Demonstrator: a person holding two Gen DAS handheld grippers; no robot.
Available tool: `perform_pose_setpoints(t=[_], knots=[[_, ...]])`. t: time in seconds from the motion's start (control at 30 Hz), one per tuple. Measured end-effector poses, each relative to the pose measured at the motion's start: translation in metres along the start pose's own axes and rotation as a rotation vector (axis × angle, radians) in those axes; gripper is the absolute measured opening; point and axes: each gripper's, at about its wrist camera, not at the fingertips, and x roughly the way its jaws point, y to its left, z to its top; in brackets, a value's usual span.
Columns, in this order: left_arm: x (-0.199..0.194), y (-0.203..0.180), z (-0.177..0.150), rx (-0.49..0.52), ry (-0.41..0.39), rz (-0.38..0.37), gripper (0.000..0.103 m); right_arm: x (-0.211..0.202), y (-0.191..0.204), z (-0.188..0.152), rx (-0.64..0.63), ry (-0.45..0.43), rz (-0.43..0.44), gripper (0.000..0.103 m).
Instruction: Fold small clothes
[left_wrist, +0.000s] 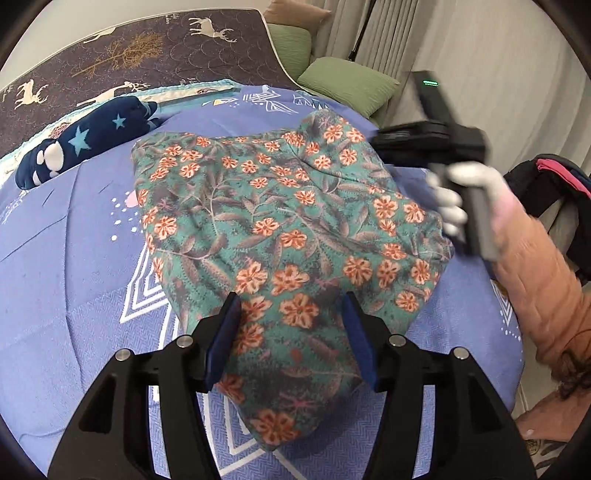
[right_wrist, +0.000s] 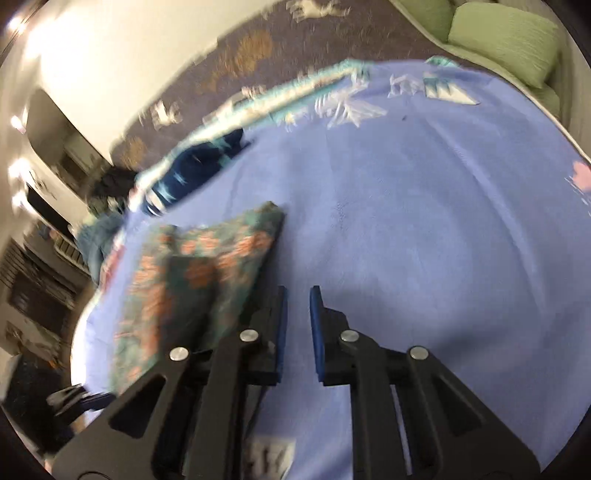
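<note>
Meanwhile left fingers (left_wrist: 291, 332) straddle the floral garment's (left_wrist: 288, 221) edge, unpinched; right fingers (right_wrist: 298, 321) nearly closed, empty.

Even indoor light; right view motion-blurred

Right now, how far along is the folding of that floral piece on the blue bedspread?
Done: the floral garment lies doubled over itself on the blue bedspread, though still lumpy. In hand: nothing; the left gripper is open over its near end, and the right gripper is empty off to the side. Left: flattening or a final fold. The navy star garment lies bundled beyond it.
</note>
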Motion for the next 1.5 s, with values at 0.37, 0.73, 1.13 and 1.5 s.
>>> perform_pose_setpoints(t=[0.37,0.73,1.13,1.5], knots=[[0.005,0.002,-0.006,-0.009,-0.008,-0.027,0.059,0.039,0.033,0.03,-0.163,0.096,0.119,0.063],[0.008,-0.002,-0.006,0.013,-0.008,-0.02,0.063,0.035,0.049,0.043,-0.142,0.053,0.306,0.063],[0.009,0.0,-0.007,0.013,-0.011,-0.023,0.063,0.023,0.025,0.06,-0.006,-0.085,0.185,0.0],[0.006,-0.002,-0.007,0.0,-0.018,-0.016,0.063,-0.019,0.03,0.021,-0.1,-0.077,0.123,0.004]])
